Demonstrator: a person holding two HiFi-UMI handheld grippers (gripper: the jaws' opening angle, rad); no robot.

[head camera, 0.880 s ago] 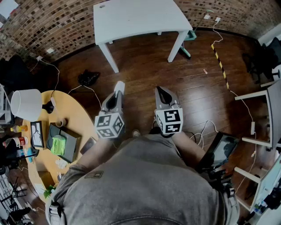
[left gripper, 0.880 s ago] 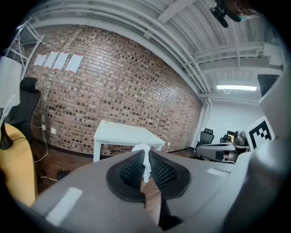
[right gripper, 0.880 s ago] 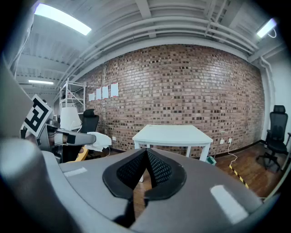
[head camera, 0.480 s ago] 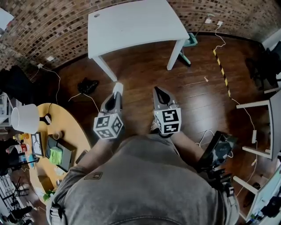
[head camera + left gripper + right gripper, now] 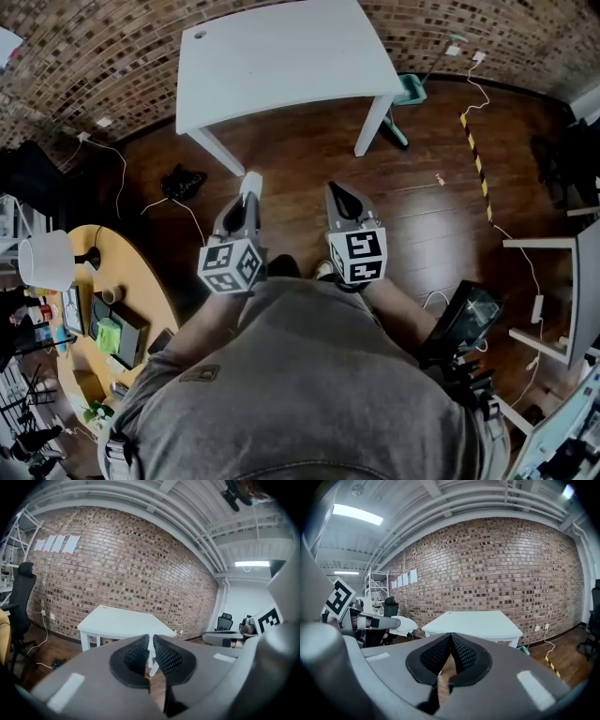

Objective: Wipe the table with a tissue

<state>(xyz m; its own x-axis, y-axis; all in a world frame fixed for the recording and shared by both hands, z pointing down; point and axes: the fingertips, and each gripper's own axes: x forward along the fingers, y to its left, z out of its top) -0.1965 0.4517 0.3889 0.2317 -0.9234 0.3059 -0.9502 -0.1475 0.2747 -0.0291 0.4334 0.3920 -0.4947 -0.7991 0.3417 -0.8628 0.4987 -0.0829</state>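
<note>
The white table [image 5: 281, 52] stands bare against the brick wall, ahead of me across dark wood floor; it also shows beyond the jaws as the table [image 5: 117, 620] and the table [image 5: 478, 620]. Both grippers are held at waist height, pointing at it and well short of it. My left gripper [image 5: 249, 185] is shut, with a small white bit of tissue [image 5: 251, 177] sticking out at its tip; in the left gripper view only a thin pale strip shows between the pads. My right gripper [image 5: 334, 192] is shut with nothing in it.
A round yellow table [image 5: 155, 291] at lower left carries a white lamp [image 5: 42, 260] and a green tissue box [image 5: 108, 334]. A black object [image 5: 183, 181], cables and striped tape [image 5: 473, 150] lie on the floor. A teal dustpan [image 5: 409, 89] sits by the table leg.
The white table has come nearer and larger in the head view, while the round yellow table has slid away to the lower left. Both grippers keep the same pose and stay shut.
</note>
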